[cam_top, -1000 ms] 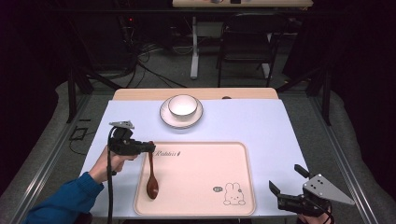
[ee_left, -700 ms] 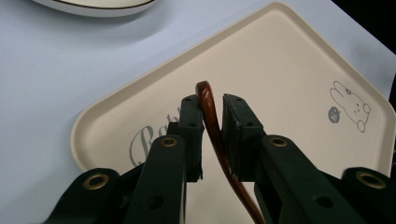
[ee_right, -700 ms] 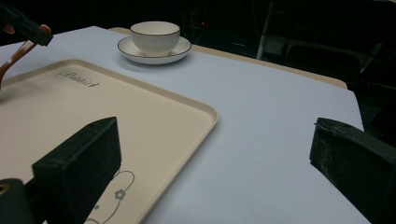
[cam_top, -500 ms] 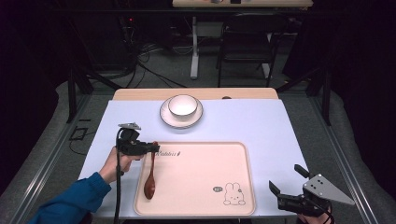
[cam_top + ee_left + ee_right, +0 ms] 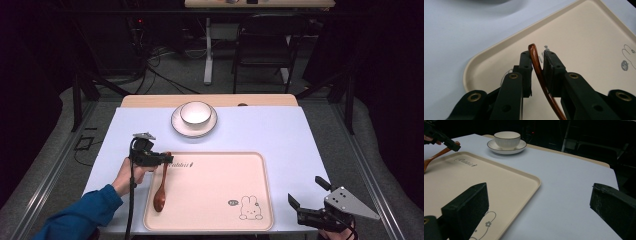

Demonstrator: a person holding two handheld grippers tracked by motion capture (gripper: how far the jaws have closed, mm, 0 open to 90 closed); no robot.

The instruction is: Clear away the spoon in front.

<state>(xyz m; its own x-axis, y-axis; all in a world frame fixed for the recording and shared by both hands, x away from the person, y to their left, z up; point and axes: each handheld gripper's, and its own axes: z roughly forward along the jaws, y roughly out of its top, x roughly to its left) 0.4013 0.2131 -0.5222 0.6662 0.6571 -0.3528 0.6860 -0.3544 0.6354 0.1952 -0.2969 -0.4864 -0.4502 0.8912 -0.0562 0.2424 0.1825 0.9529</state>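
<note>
Left gripper [image 5: 167,159] clamps wooden spoon [image 5: 161,187] handle, bowl end on beige tray [image 5: 250,225]; right gripper [image 5: 309,197] jaws wide, holding nothing

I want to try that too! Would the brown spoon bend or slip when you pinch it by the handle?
Probably not bend: the spoon looks like stiff polished wood, its handle straight between the left gripper jaws. It might slip or swing, since the surface is glossy, the handle thin, and the bowl end hangs far from the grip. It looks light.
</note>
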